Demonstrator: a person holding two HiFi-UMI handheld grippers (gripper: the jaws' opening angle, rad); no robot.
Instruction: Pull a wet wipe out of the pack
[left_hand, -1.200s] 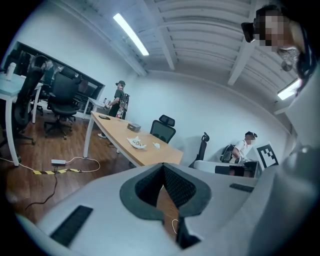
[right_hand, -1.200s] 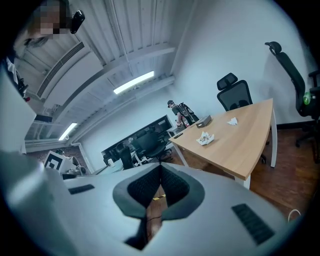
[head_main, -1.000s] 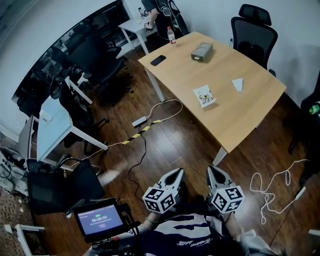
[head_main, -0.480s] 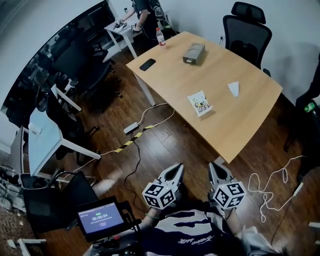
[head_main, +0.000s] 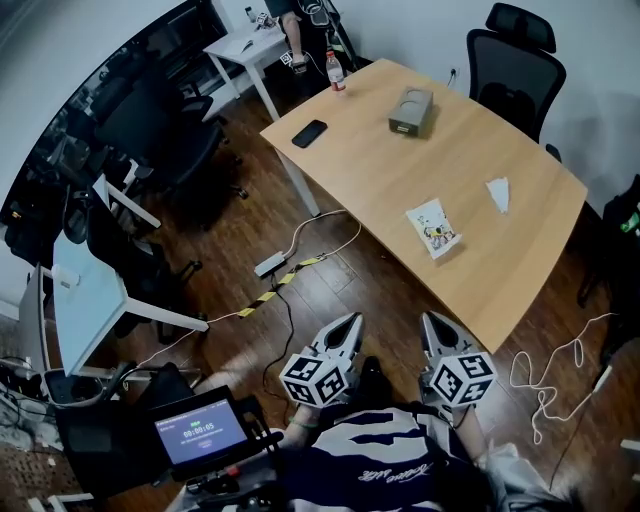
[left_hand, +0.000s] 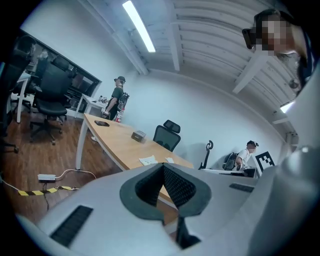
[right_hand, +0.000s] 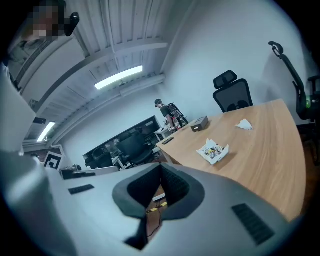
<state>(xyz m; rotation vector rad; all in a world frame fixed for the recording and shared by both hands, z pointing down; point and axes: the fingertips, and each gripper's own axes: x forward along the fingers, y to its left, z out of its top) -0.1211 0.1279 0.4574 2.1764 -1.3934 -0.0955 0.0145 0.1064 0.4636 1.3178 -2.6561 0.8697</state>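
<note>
The wet wipe pack (head_main: 434, 228), white with a printed label, lies flat on the light wooden table (head_main: 380, 170), near its front right part. It also shows as the pack (left_hand: 148, 160) and the pack (right_hand: 212, 150) in the two gripper views. A loose white wipe (head_main: 497, 193) lies just beyond it. My left gripper (head_main: 349, 322) and right gripper (head_main: 430, 320) are held side by side close to my body over the wooden floor, short of the table. Both point toward it, shut and empty, with the left jaws (left_hand: 163, 167) and right jaws (right_hand: 161, 167) meeting at their tips.
On the table also lie a grey box (head_main: 411, 110), a black phone (head_main: 309, 133) and a bottle (head_main: 336, 72). A black chair (head_main: 512, 60) stands behind it. A power strip (head_main: 272, 265), taped cable (head_main: 268, 296) and white cord (head_main: 545, 375) lie on the floor. A person (head_main: 300, 25) stands at the far desk.
The table and the pack have slid lower and to the right in the head view as I moved across the floor. Both grippers keep the same shut pose in front of me.
</note>
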